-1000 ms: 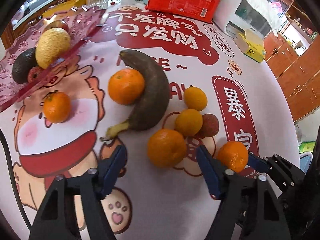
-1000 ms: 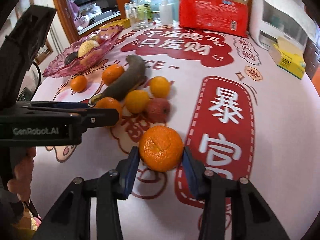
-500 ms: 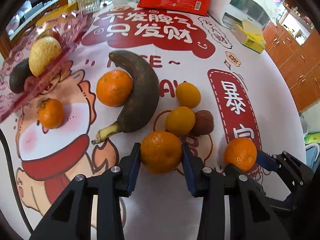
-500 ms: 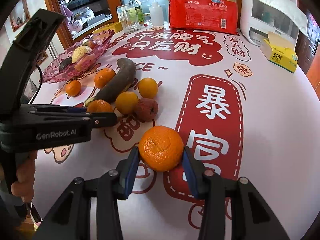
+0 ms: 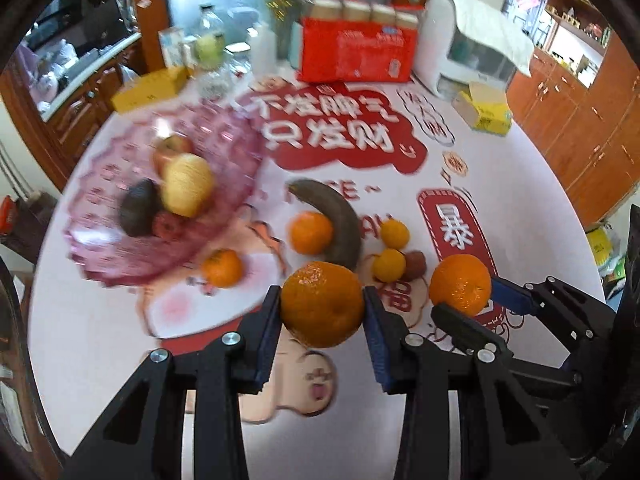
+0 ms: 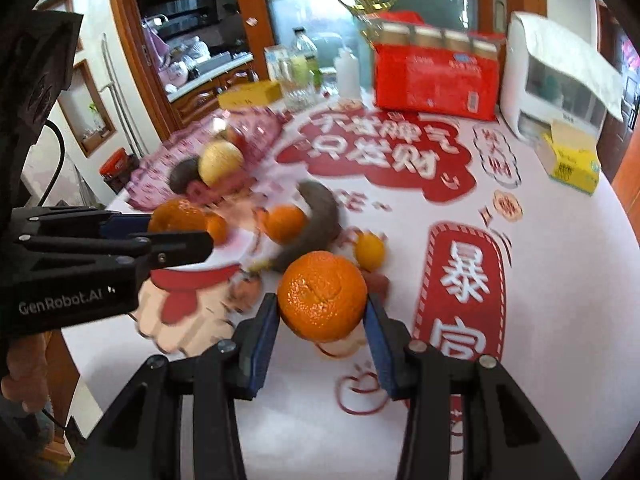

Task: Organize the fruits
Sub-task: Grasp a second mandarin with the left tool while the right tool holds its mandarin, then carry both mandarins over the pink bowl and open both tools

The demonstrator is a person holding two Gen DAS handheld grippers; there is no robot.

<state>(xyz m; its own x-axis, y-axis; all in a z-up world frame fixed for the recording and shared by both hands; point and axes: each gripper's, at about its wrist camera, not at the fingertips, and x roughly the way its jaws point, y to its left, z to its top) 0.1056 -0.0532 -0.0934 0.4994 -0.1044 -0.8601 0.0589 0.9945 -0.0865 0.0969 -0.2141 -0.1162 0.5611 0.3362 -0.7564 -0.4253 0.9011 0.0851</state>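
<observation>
My left gripper (image 5: pixel 322 314) is shut on an orange (image 5: pixel 320 300) and holds it above the tablecloth. My right gripper (image 6: pixel 322 312) is shut on a second orange (image 6: pixel 322 294), also off the table; in the left wrist view that orange (image 5: pixel 460 289) hangs to the right. A pink glass bowl (image 5: pixel 116 264) at the left holds an apple, a yellow fruit (image 5: pixel 188 184), an avocado and a red fruit. On the cloth lie a dark banana (image 5: pixel 334 222), two oranges (image 5: pixel 310 232) (image 5: pixel 222 268), two small yellow citrus (image 5: pixel 394 234) and a lychee (image 5: pixel 417 264).
At the table's far edge stand a red package (image 5: pixel 352 54), a white appliance (image 5: pixel 468 48), bottles (image 5: pixel 208 52) and a yellow box (image 5: pixel 148 90). Another yellow box (image 5: pixel 486 114) sits at the right. The round table's edge (image 5: pixel 568 196) curves close on the right.
The left gripper closed on the orange that lay between its fingers. Both grippers then rose, lifting their oranges off the cloth, and the bowl came further into view.
</observation>
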